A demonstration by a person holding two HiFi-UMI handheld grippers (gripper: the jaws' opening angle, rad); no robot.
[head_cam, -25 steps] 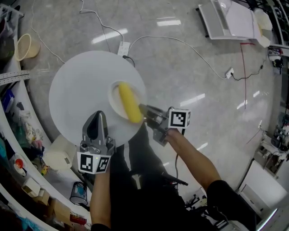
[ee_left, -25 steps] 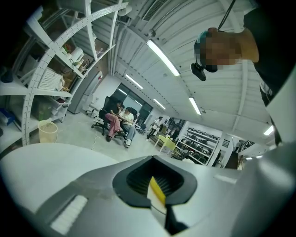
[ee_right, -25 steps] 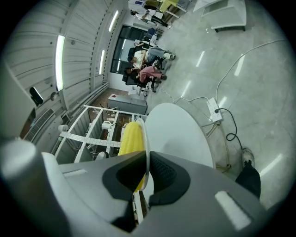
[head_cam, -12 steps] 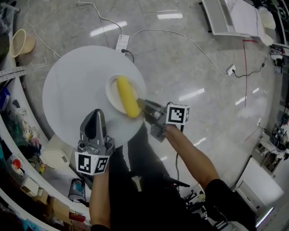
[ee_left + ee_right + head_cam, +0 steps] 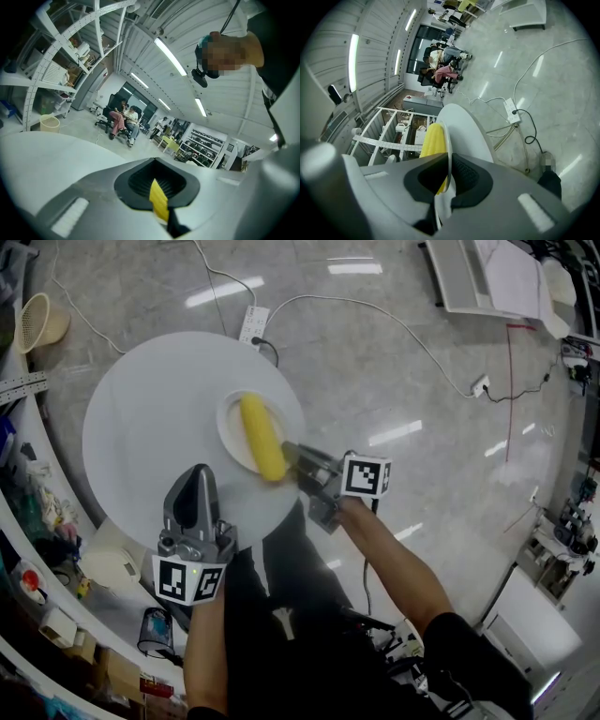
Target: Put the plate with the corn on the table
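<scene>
The plate (image 5: 232,430) is being pinched at its near rim by the right gripper (image 5: 292,457), whose jaws are clamping the thin edge. Beside it, the left gripper (image 5: 198,476) is hovering with jaws together and empty. The corn (image 5: 262,438) is lying on the plate, over the white table (image 5: 141,418); contact between plate and table is unclear.

The head view looks steeply down from above both grippers. The left gripper (image 5: 199,474) view tilts up past its jaws toward the ceiling lights (image 5: 171,58). The right gripper (image 5: 289,454) view sits close behind the plate (image 5: 449,150) rim. Beyond its jaws lie the table (image 5: 464,126) and the power strip (image 5: 509,110), both shared with the head view.
</scene>
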